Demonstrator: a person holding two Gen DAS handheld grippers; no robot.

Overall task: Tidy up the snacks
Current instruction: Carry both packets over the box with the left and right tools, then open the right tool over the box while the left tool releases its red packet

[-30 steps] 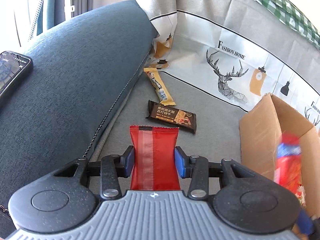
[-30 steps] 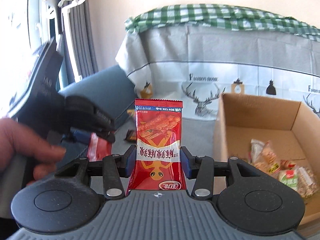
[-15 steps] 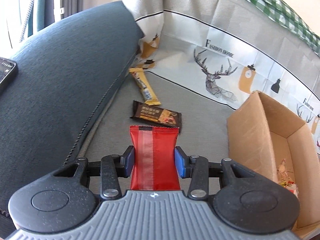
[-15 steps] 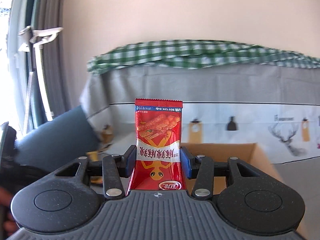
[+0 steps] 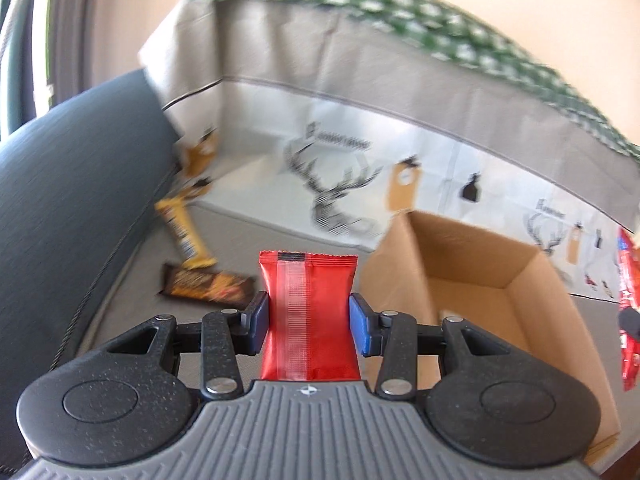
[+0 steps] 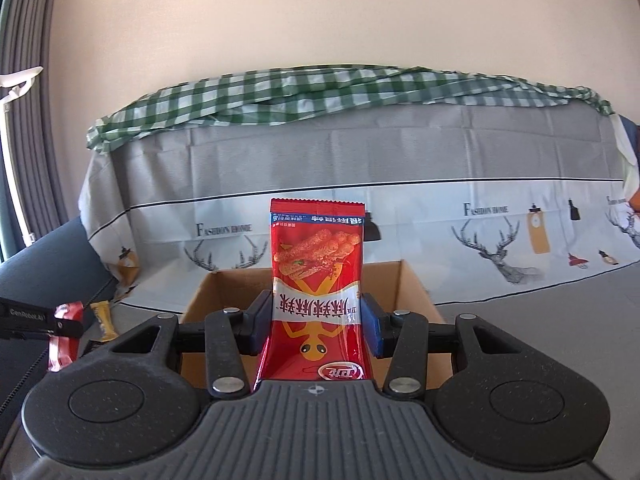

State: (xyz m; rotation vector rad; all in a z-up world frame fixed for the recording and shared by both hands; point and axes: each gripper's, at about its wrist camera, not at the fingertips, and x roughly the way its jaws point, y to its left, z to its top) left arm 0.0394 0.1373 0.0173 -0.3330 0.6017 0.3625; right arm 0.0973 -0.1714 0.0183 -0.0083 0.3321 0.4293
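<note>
My left gripper (image 5: 308, 318) is shut on a plain red snack packet (image 5: 309, 312), held upright above the sofa seat, left of the open cardboard box (image 5: 472, 264). My right gripper (image 6: 317, 322) is shut on a red printed snack bag (image 6: 318, 280), held upright in front of the same cardboard box (image 6: 404, 284). That bag also shows at the right edge of the left wrist view as a red printed snack bag (image 5: 628, 312). A dark brown snack bar (image 5: 206, 282) and a yellow snack bar (image 5: 184, 232) lie on the seat, left of the box.
A dark blue sofa cushion (image 5: 76, 200) rises on the left. A grey cover printed with deer (image 6: 400, 216) drapes the backrest, with a green checked cloth (image 6: 320, 92) on top. The left gripper with its red packet (image 6: 64, 332) shows at the left of the right wrist view.
Both hands have swung to the right and risen a little. The box now sits straight ahead of my right gripper, and the snack bars have slid left in the left wrist view. Both grips are unchanged.
</note>
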